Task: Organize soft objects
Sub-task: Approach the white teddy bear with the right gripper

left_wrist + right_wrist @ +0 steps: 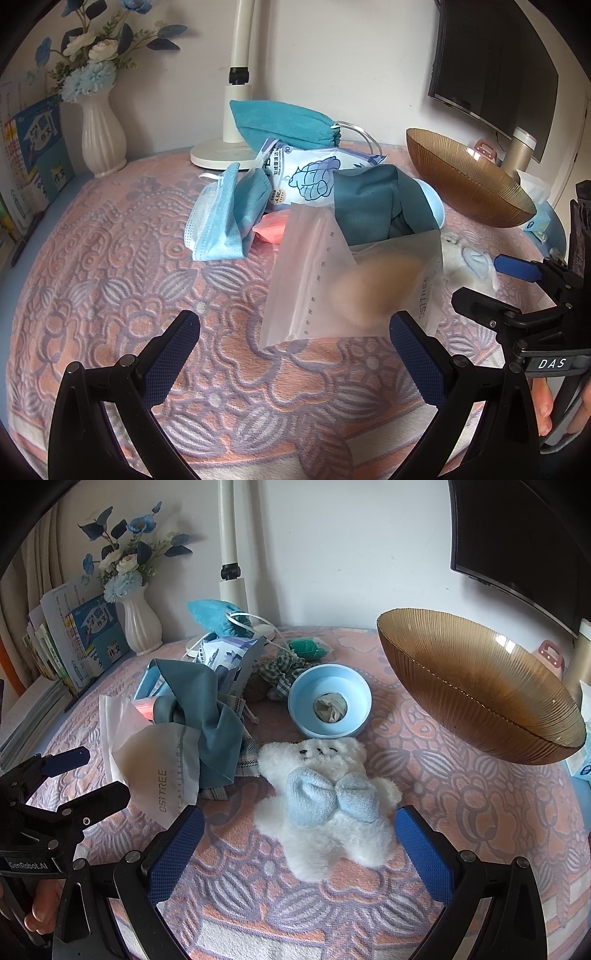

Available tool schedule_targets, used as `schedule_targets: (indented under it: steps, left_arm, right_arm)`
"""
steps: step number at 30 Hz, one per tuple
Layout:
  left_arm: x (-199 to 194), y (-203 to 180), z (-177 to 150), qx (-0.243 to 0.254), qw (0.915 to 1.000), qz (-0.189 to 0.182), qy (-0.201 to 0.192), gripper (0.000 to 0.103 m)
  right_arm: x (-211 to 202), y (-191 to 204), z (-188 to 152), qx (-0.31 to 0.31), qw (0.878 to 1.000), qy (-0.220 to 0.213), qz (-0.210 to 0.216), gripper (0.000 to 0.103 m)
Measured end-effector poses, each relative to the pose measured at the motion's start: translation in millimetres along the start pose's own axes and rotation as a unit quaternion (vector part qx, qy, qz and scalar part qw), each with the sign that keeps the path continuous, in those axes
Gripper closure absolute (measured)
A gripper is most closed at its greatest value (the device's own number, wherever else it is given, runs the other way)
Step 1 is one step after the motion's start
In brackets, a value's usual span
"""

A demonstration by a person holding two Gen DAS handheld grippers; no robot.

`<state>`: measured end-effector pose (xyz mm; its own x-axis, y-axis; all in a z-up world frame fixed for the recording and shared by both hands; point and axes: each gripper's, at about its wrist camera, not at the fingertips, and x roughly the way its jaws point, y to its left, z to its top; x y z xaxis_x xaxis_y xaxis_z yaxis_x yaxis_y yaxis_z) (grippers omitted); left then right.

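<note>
White plush bear (325, 805) with pale blue bow, lying flat on the patterned tabletop (480, 812), just in front of the small blue bowl (330, 705). Right hand-held gripper (299, 845) spread wide, one finger on each side of the bear's lower part, not touching. Left hand-held gripper (295, 354) also spread wide, empty, facing a frosted plastic bag (332, 288). Teal cloth (207, 716) heaped beside the bag, face masks (221, 218) further left. Amber ribbed bowl (480, 686) at right.
</note>
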<state>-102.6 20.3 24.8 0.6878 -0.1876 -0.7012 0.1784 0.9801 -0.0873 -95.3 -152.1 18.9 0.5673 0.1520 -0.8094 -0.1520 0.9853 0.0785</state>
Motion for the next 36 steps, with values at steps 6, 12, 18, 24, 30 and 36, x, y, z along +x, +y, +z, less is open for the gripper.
schedule_targets:
  steps: [6, 12, 18, 24, 30, 36]
  left_arm:
    - [-2, -7, 0, 0.015, 0.9999, 0.001, -0.008, 0.001]
    - [0, -5, 2, 0.012, 0.9999, 0.002, -0.003, 0.001]
    - [3, -5, 3, 0.014, 0.9999, 0.004, 0.001, 0.001]
    - [5, -6, 2, 0.016, 0.9998, 0.007, 0.006, 0.001]
    - [6, -5, 3, 0.017, 0.9998, 0.008, 0.007, 0.001]
    - [6, -6, 2, 0.017, 0.9998, 0.008, 0.007, 0.001]
  right_arm:
    - [-6, -3, 0, 0.012, 1.0, -0.016, 0.0, 0.0]
    - [-7, -11, 1, 0.032, 0.999, -0.022, 0.013, 0.0]
    - [-6, -12, 1, 0.034, 0.999, -0.019, 0.019, 0.0]
    - [-5, -10, 1, 0.027, 0.999, -0.018, 0.021, 0.0]
    - [-5, -10, 0, 0.027, 0.999, -0.018, 0.023, 0.0]
    - [-5, -11, 0, 0.029, 0.999, -0.019, 0.026, 0.0]
